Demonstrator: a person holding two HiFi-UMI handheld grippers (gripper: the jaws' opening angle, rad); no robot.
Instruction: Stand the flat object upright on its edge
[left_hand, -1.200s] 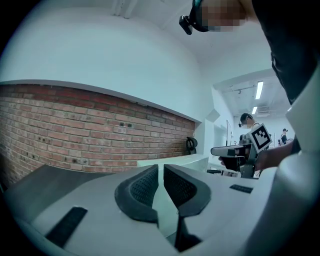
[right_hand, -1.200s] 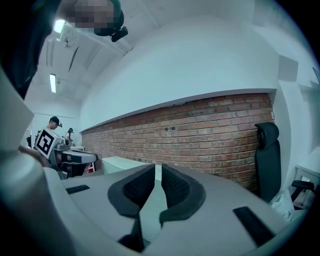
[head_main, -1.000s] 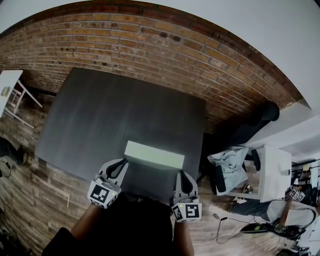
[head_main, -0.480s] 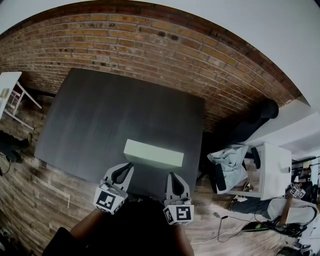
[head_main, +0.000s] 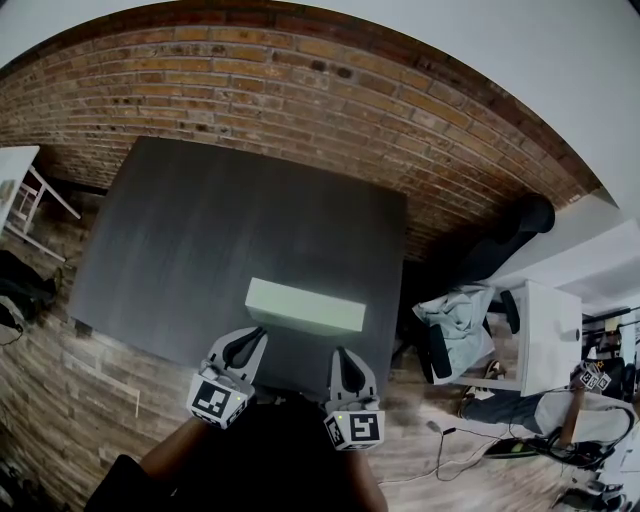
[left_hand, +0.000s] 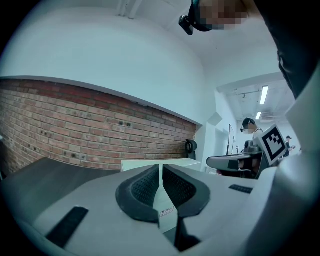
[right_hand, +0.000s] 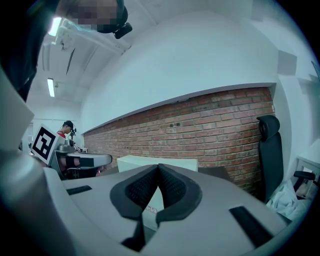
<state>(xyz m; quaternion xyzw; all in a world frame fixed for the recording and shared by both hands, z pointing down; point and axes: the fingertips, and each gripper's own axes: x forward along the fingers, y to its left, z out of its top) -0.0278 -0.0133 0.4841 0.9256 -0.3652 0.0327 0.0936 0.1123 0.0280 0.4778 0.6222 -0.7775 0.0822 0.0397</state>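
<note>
The box (head_main: 305, 306) sat low and centre in the head view, near the table (head_main: 200, 230) edge closest to the person, and seemed to be on its long edge already, broad face towards the claws. The left gripper (head_main: 256, 333) and right gripper (head_main: 340, 352) lay just below it with jaws pressed together on nothing. I judged the standing step done or nearly so, so the next move called for backing off without nudging the box.
</note>
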